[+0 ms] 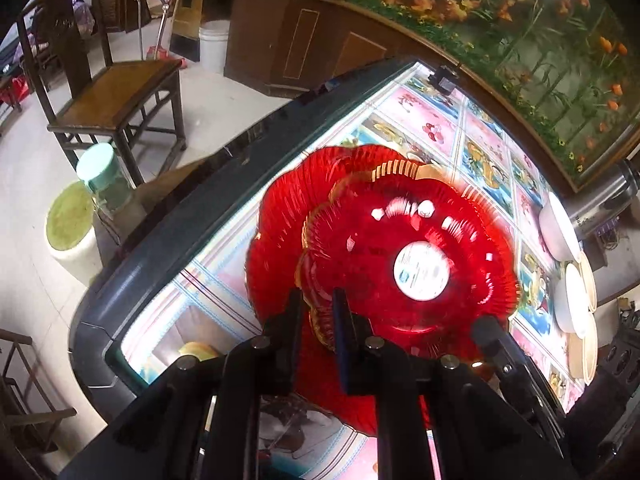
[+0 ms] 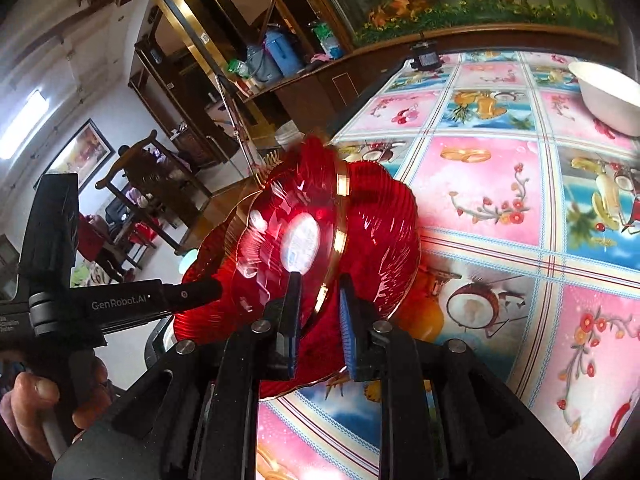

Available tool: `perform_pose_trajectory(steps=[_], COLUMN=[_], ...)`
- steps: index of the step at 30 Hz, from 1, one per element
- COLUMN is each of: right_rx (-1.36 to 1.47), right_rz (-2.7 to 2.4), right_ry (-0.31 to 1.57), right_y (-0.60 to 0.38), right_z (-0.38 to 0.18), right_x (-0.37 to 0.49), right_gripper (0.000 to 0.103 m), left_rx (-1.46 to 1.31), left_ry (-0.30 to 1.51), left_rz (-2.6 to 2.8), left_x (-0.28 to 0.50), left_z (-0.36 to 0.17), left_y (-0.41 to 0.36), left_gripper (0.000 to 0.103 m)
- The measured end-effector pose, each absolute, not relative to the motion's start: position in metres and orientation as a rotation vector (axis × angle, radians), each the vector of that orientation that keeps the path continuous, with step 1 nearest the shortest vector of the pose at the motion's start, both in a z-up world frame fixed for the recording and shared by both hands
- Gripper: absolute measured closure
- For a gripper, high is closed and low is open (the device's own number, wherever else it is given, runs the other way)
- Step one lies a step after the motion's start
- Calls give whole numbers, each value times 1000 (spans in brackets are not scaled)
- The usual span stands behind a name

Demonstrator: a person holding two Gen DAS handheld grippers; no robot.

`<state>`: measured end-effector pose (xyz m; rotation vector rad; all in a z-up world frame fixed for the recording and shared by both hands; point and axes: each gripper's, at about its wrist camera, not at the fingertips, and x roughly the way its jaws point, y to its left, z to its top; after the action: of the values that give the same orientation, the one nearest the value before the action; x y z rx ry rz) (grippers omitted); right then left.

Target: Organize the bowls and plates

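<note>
Looked like a lived-in home dining room: fruit-print table (image 2: pixel 500 184), carved wooden chair (image 1: pixel 108 80) beside it, cluttered wooden cabinet (image 2: pixel 224 40) beyond.

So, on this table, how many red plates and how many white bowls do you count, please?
Red plates: 2
White bowls: 2
Total: 4
Cream rims beside the bowls are too cut off to count.

The red plates (image 1: pixel 400 248) looked like glossy, ribbed translucent plastic (gilt at the rims). The worktop (image 2: pixel 500 200) wore a smooth, shiny printed vinyl cover. Each claw (image 2: pixel 320 308) was matt black plastic; the chair (image 1: pixel 116 88) was varnished wood.
</note>
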<state>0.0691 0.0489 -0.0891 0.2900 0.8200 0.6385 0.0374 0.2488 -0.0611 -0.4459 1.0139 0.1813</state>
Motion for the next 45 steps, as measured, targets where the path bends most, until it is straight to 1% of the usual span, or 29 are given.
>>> perform_pose_trajectory(steps=[1,8,12,13,14,16,21,23,26,28,31,35,39,41,45], right_rx=[299,277,317,325,337,354,383,392,386,384,406,435,432,446,514], right_rz=[640,592,580,573,561,539,469,439,390,357,307,248,215,199,156], right_ry=[816,768,669,646,618,581,557,553,534,529,533,520,501,496,481], right_y=[47,37,15,9,1,-10,-39,-51,-76,-93,-121,-157,-194,-219,-273], right_z=[-89,-80,-67,-65,-63,-60,-56,-56,-54,-54,-53,-49,-39,-34,-28], right_x=[70,64,56,55,54,53,59,58,51,50,51,45,32,23,12], right_gripper=[74,73,73,71,64,57,57,57,57,57,57,57,56,51,51], left_rx=[-445,-449,-438,-429,-420,-388,-222,-175,-136,-108,-72,-25,-5,-1,-10], left_ry=[1008,983,936,919,903,863,804,797,786,772,759,755,785,802,843], left_rz=[190,200,214,221,225,223,235,225,206,196,166,127,58,26,-30], left_x=[37,28,20,16,11,2,-13,-14,-17,-22,-26,-25,-16,-11,4], left_z=[-59,-50,-35,-29,-23,-12,6,9,12,15,18,19,14,11,3], left_y=[249,252,252,250,248,240,209,199,185,175,160,136,113,101,76], left_gripper=[90,90,90,90,89,89,89,81,46,37,36,30,29,29,29])
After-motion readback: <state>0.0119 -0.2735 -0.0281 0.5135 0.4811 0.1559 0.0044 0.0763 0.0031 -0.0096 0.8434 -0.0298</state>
